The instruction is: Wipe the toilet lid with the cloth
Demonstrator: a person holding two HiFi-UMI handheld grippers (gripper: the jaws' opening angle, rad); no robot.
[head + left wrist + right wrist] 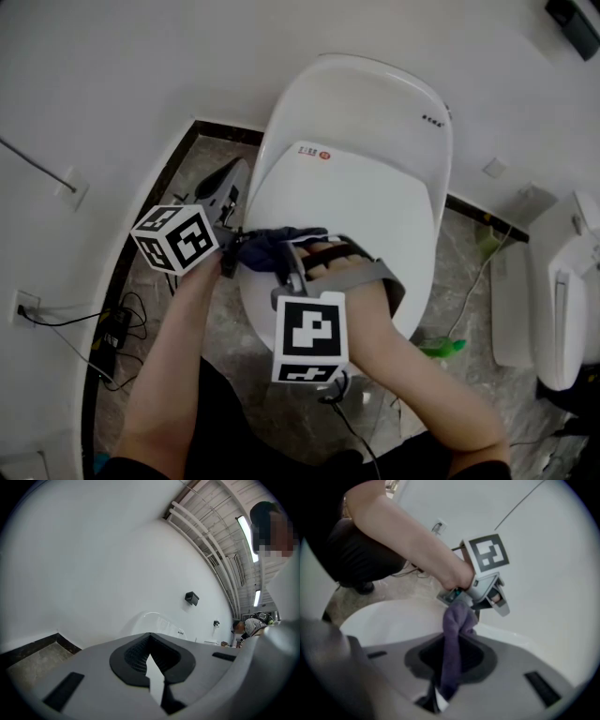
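Note:
The white toilet lid (356,187) is closed and fills the middle of the head view. A dark purple cloth (274,246) hangs bunched over its near left edge, between the two grippers. My right gripper (284,260) is shut on the cloth (451,639), which runs up out of its jaws (449,665) towards the left gripper (487,590) just above. My left gripper (232,255) sits at the lid's left side, right beside the cloth. Its jaws (151,660) are shut with nothing showing between them, and they look across the lid (154,623) at the wall.
A control panel (220,192) sticks out on the toilet's left side. Cables and a wall socket (112,328) lie on the floor at left. A green bottle (441,347) and a second white toilet (562,300) stand to the right. A person (253,625) is far off.

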